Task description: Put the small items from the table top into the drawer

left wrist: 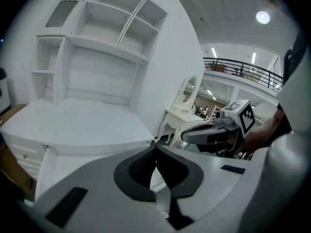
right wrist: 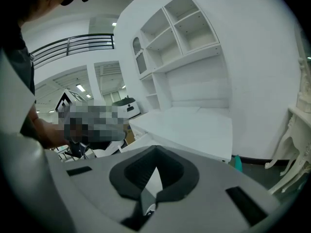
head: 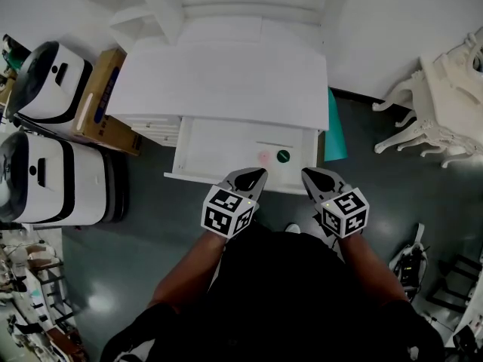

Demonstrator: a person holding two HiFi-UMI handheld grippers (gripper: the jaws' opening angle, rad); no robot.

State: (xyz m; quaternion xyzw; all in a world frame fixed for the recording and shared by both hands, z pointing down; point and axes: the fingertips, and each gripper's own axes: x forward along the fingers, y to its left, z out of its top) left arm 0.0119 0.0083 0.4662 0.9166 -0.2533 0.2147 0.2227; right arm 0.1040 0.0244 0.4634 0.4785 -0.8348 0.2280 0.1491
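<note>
1. Pictured from above: white desk (head: 226, 74), its drawer (head: 215, 153) standing open below the front edge, no small items visible on the desk top.
2. Lying inside, near the drawer's front right corner: a pink item (head: 263, 157) and a round green item (head: 283, 156), just beside each other.
3. Poised at the drawer's front edge: left gripper (head: 259, 173) and right gripper (head: 307, 173), both with jaws closed tip to tip, gripping nothing.
4. Judged light, small and probably rigid, likely smooth-sided. Best pinched gently across opposite edges. Pink one too faint to identify.
</note>
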